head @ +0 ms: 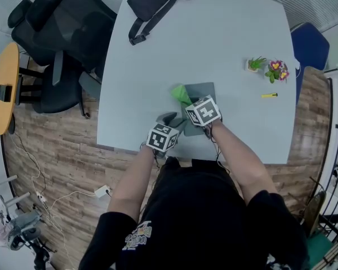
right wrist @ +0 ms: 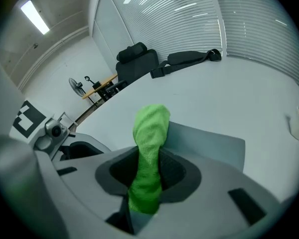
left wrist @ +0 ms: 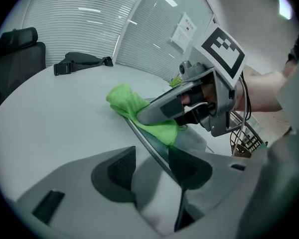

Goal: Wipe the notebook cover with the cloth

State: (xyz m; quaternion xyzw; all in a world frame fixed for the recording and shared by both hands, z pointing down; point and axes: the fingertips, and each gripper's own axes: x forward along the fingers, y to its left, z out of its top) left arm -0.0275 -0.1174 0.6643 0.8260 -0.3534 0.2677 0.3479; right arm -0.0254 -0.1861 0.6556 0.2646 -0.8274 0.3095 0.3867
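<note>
A grey notebook (head: 205, 90) lies flat on the pale table (head: 225, 32), with a green cloth (head: 181, 94) bunched at its left edge. My right gripper (head: 189, 102) is shut on the cloth (right wrist: 149, 133), which sticks out past its jaws over the notebook (right wrist: 209, 143). My left gripper (head: 170, 118) stands open at the notebook's near left corner. In the left gripper view the notebook's thin dark edge (left wrist: 150, 144) runs between my left gripper's (left wrist: 152, 162) two pads, neither pressing on it. Just beyond, the right gripper (left wrist: 142, 117) holds the cloth (left wrist: 132, 103) down on the cover.
A black bag with a strap (head: 155, 4) lies at the table's far side. Two small potted plants (head: 256, 64) (head: 277, 70) and a yellow pen (head: 269, 95) sit to the right. A black office chair (head: 62, 32) and a round wooden table (head: 3, 86) stand on the left.
</note>
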